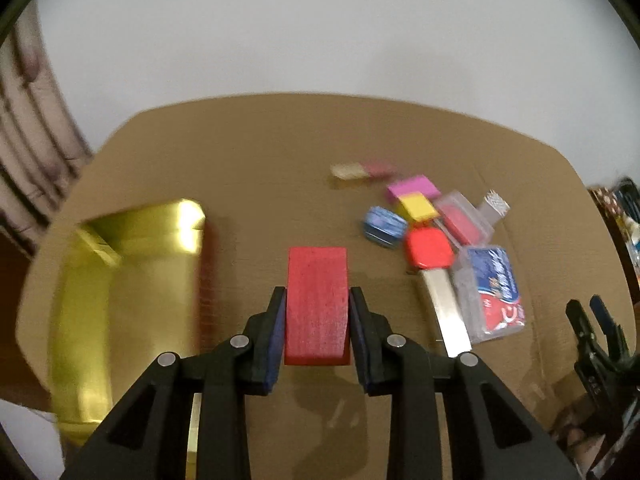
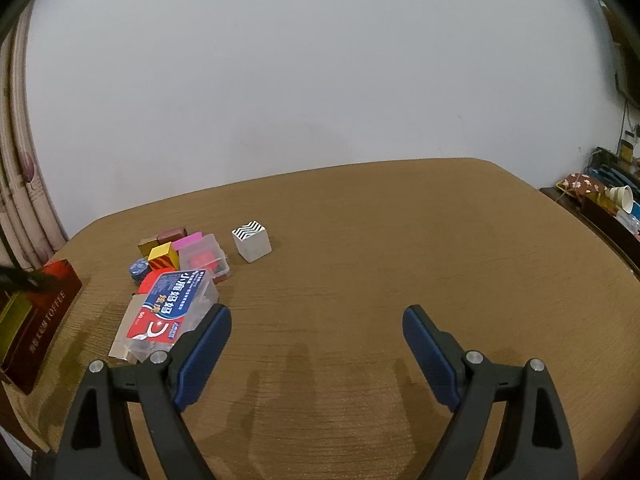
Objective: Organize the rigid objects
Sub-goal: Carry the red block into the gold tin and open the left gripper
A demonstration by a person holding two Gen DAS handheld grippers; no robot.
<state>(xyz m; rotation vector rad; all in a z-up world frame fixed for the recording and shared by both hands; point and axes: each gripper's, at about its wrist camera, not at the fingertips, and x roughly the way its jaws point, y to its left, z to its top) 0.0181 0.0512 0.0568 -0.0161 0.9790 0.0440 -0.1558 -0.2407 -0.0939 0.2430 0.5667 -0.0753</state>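
Surface: brown wood-grain table [image 2: 360, 264] | Backdrop: plain white wall [image 2: 320, 80] | Left edge: pale patterned curtain [image 2: 16, 200] | Far right: dark side shelf [image 2: 592, 208] bearing a tipped paper cup [image 2: 622, 197] beside a floral cloth [image 2: 580, 184]

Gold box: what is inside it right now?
The gold box shows only its shiny gold lining; no items visible. Its near end is hidden behind the left gripper, which holds the red block.
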